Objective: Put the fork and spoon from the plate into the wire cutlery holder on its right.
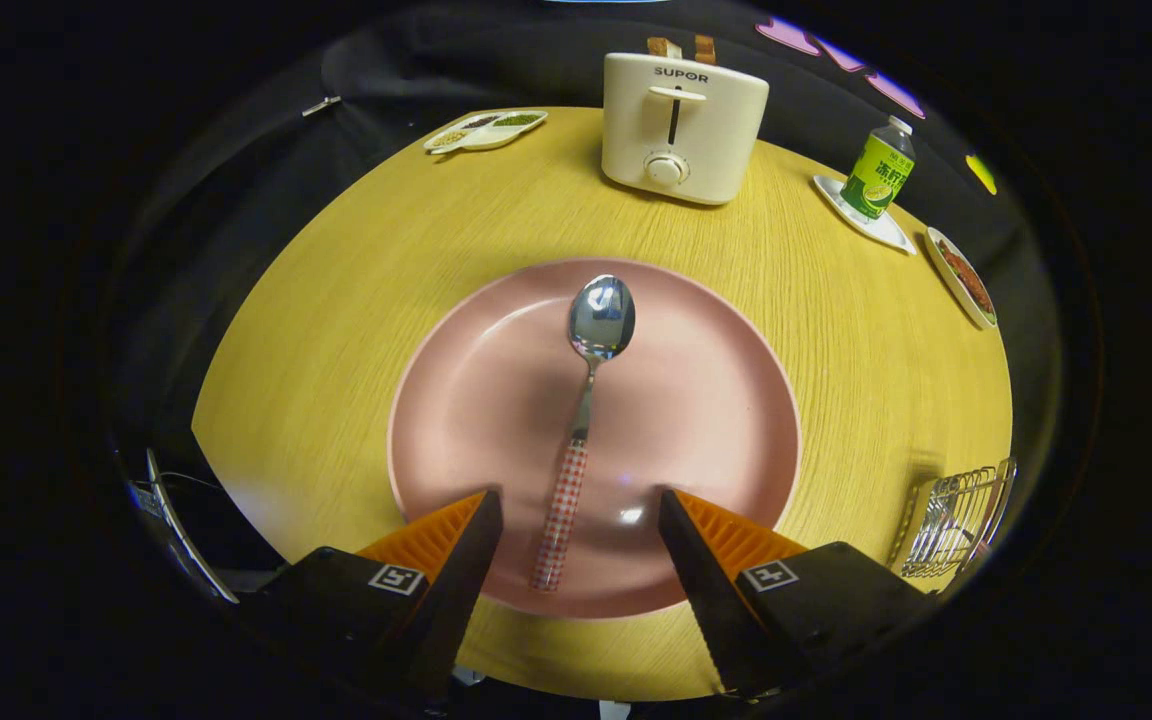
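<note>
A pink plate lies on the round wooden table, just ahead of my fingers. On it rests a spoon with a shiny bowl pointing away and a red-checked handle pointing back at me. The handle's end lies between my two fingertips, untouched by either. My gripper is open, hovering over the near part of the plate. The wire cutlery holder stands on the table to the right of the plate, beside my right finger. I see no fork on the plate.
A cream toaster with bread in it stands beyond the plate. A green bottle sits on a small white dish at the far right, with a dish of food next to it. A divided snack dish is far left.
</note>
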Available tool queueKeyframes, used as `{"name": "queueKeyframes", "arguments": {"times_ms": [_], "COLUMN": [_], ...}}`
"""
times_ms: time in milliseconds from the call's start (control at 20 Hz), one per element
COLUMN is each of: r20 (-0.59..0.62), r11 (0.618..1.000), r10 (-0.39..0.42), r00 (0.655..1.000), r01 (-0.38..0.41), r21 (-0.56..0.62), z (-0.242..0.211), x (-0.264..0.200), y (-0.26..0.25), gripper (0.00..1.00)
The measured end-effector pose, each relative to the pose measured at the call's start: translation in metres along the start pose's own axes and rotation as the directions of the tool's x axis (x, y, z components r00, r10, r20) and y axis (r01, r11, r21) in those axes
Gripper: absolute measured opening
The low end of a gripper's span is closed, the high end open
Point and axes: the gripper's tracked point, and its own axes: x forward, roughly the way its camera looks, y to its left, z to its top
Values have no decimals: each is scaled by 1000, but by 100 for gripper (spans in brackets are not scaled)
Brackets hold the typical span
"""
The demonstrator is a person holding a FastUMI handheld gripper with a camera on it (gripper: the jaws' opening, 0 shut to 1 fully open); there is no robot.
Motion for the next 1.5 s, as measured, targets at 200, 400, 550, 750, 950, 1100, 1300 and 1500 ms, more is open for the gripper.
{"name": "queueKeyframes", "arguments": {"times_ms": [200,400,550,750,950,1100,1300,1500], "r20": [-35,-87,-89,-102,-127,-146,-168,-139], "r11": [1000,1000,1000,1000,998,989,981,971], "r10": [-9,-11,-9,-11,66,144,192,237], "r00": [999,996,996,995,990,979,967,961], "r01": [9,11,7,10,-67,-146,-190,-237], "r21": [12,-2,-27,-15,-2,-4,29,21], "z": [-4,-15,-17,-16,-10,-8,-9,3], "x": [1,-4,-5,-4,1,0,-13,-52], "y": [-1,1,3,5,9,11,7,-4], "gripper": [61,59,59,28,18,11,9,9]}}
